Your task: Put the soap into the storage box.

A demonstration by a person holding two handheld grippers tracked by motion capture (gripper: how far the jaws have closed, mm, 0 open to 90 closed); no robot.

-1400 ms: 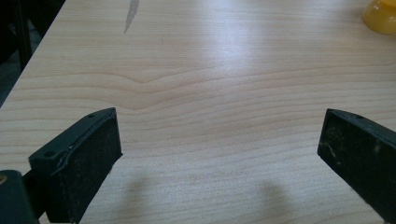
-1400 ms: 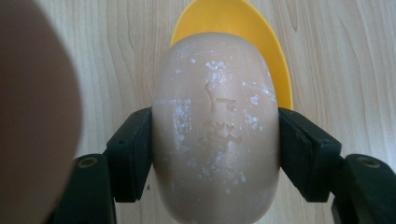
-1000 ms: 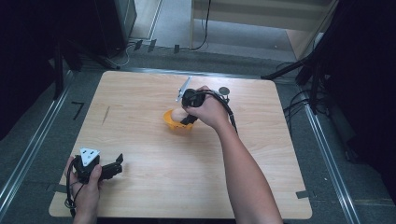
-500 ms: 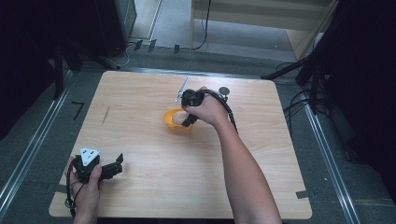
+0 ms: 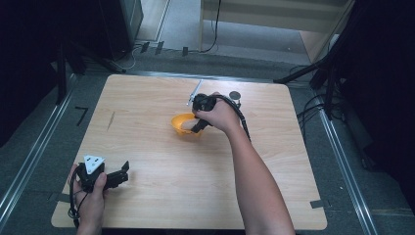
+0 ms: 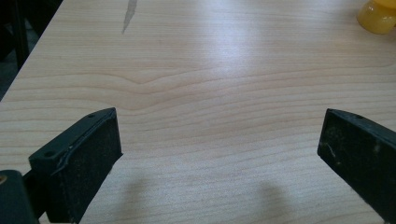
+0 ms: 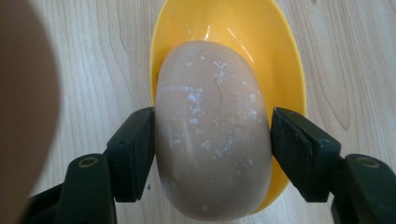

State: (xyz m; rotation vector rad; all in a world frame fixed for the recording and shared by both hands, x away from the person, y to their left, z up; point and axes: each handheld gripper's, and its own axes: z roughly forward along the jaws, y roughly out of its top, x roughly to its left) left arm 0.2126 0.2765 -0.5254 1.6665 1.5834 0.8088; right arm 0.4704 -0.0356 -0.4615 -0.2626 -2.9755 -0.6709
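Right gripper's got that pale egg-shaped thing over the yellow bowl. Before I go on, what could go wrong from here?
1. The right gripper clamps the smooth, rounded egg-shaped piece only at its sides, so it might squirt out or roll off the table.
2. The yellow bowl looks small and light, and the piece overhangs its near rim. Pressing down off-centre could tip or slide it.
3. The left gripper, open near the table's corner, is too far away to steady the bowl.

Right gripper: both black jaws are pressing against the sides of a pale tan egg-shaped object, speckled white. The object is sitting over a yellow bowl, which is resting on a light wooden table. A blurred shape is covering the left edge.
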